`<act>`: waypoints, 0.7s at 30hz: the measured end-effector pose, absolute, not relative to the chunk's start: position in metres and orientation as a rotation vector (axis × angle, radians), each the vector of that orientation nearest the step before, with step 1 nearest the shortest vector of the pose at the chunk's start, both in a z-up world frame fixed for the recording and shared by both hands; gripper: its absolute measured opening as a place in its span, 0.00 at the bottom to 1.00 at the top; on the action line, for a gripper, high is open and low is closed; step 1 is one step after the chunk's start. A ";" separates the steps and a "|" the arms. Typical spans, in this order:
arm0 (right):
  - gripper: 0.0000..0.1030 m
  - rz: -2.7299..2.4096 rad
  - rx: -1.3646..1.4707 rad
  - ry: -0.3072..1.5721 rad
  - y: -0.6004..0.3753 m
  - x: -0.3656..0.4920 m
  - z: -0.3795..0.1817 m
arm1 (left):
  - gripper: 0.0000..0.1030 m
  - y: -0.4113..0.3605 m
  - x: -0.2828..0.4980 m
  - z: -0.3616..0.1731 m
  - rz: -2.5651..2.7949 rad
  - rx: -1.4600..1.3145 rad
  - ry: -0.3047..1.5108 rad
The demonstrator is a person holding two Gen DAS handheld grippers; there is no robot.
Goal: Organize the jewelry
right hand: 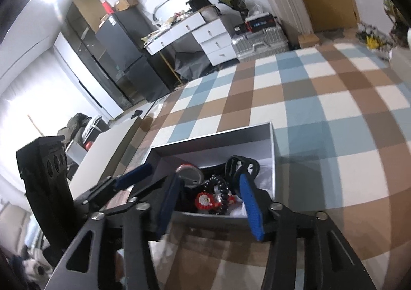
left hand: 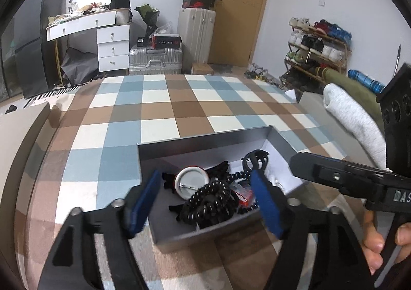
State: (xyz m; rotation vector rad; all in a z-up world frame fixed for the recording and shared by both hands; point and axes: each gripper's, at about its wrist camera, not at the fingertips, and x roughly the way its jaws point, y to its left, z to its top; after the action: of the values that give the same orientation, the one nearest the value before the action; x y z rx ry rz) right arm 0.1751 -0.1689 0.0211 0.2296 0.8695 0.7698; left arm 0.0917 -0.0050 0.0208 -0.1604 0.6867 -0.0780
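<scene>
A shallow grey box (left hand: pixel 205 141) sits on the checked cloth (left hand: pixel 159 110) and holds a jumble of jewelry. Inside lie a round pin badge (left hand: pixel 191 182) back side up, a black bead bracelet (left hand: pixel 208 202), a black strap (left hand: pixel 257 157) and a red piece (left hand: pixel 245 196). My left gripper (left hand: pixel 205 174) is open over the box's near part, nothing touching its blue pads. In the right wrist view the box (right hand: pixel 213 141) shows a red-and-white ornament (right hand: pixel 204 201) and a black bead string (right hand: pixel 221 187). My right gripper (right hand: pixel 209 178) is open above them, holding nothing.
A hand (left hand: pixel 372 246) grips the right tool's black frame (left hand: pixel 346 177) just right of the box. A grey folded cloth (left hand: pixel 354 123) lies at the table's right edge. Beyond the table stand white drawers (left hand: pixel 113 46), suitcases (left hand: pixel 155 60) and a shoe rack (left hand: pixel 316 48).
</scene>
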 end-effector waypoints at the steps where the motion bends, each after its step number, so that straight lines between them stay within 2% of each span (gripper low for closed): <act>1: 0.73 0.767 0.213 0.851 -0.172 0.171 0.024 | 0.81 -0.005 0.090 0.021 -0.079 -0.163 0.682; 2: 0.83 0.764 0.203 0.834 -0.174 0.168 0.027 | 0.83 -0.004 0.085 0.023 -0.075 -0.165 0.668; 3: 0.87 0.761 0.196 0.821 -0.176 0.165 0.028 | 0.84 -0.004 0.080 0.024 -0.068 -0.165 0.655; 5: 1.00 0.757 0.172 0.790 -0.180 0.159 0.032 | 0.95 -0.003 0.075 0.024 -0.054 -0.163 0.648; 7: 1.00 0.765 0.150 0.764 -0.184 0.151 0.032 | 0.99 -0.002 0.067 0.024 -0.045 -0.156 0.624; 21: 1.00 0.736 0.016 0.518 -0.191 0.117 0.026 | 0.99 0.009 0.047 0.009 -0.008 -0.124 0.560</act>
State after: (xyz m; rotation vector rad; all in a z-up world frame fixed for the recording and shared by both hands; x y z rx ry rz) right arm 0.1174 -0.1906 0.0258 0.0161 0.5176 0.7365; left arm 0.0468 0.0085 0.0093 -0.1241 0.5598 -0.0085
